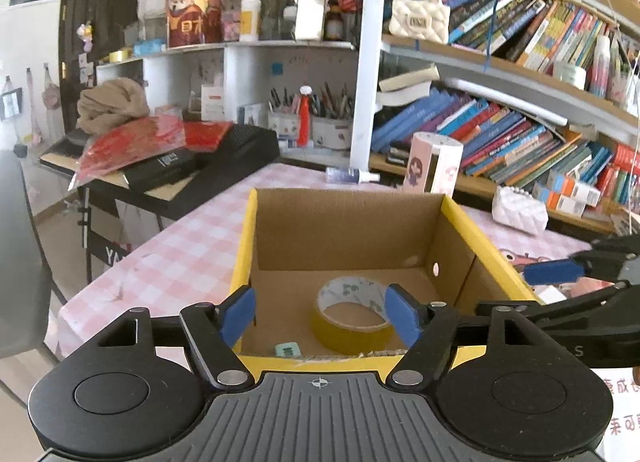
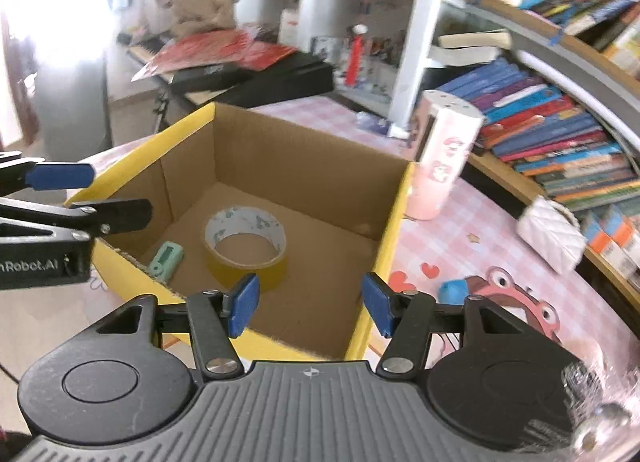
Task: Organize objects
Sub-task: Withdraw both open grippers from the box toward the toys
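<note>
1. Cardboard box (image 2: 304, 166) with yellow outer walls stands open-topped on the pink-checked table (image 1: 188, 246). Inside it, on the floor: a roll of yellow tape (image 2: 245, 246) lying flat, about mid-floor, and a small mint-green eraser-like block (image 2: 165, 259) near the box's near-left corner.

2. Left gripper (image 1: 320, 314): blue pads spread apart, nothing between them, poised over the box's near wall and looking down at the tape roll (image 1: 354, 314). Right gripper (image 2: 311, 304): pads also apart and empty, over the box's near-right corner.

3. Outside the box, by its right wall: a small blue object (image 2: 452, 290) on the table's cartoon print; too blurred to name. A pink cylinder container (image 2: 444, 158) stands just past the far-right corner, and a white quilted purse (image 2: 550, 236) lies near the table's right edge, by the bookshelf.

4. Handling, as judgement: the blue object looks light and small, probably rigid or slightly rubbery; pinch it across its width, low to the table. The purse looks soft and will sag, so grip the body, not the bead strap.

5. The cylinder looks light and tall, tippy if nudged. Take it mid-height, pads square to its sides.

6. Tape roll: stiff ring, smooth sides; best held across rim and core wall.
</note>
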`<state>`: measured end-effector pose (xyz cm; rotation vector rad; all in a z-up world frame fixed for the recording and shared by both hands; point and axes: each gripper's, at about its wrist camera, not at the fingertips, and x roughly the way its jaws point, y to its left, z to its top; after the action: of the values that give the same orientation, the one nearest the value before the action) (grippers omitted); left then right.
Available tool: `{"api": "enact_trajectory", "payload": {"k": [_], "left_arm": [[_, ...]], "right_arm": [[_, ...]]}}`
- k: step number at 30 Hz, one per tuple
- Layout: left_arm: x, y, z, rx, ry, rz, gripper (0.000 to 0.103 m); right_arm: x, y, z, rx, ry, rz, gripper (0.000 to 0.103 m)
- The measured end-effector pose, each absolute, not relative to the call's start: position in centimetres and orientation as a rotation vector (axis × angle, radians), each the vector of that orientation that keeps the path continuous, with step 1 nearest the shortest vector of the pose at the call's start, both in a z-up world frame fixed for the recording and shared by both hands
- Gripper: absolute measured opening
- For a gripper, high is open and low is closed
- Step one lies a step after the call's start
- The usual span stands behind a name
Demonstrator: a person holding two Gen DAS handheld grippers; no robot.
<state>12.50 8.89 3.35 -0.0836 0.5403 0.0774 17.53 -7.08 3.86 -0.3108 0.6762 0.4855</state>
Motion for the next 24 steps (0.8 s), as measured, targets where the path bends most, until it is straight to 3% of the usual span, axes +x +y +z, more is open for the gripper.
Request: {"api": "enact_trajectory", "payload": {"k": [12, 24], "left_arm": [[8.8, 9.3, 2.8, -0.083, 0.555, 0.051, 0.077], [4.3, 9.0, 1.3, -0.032, 0.606, 0.085, 0.086]], "right_arm": [[13.4, -9.0, 4.1, -0.143, 0.678, 0.29, 0.059], [5.4, -8.6, 1.8, -0.073, 0.607, 0.107, 0.076]]}}
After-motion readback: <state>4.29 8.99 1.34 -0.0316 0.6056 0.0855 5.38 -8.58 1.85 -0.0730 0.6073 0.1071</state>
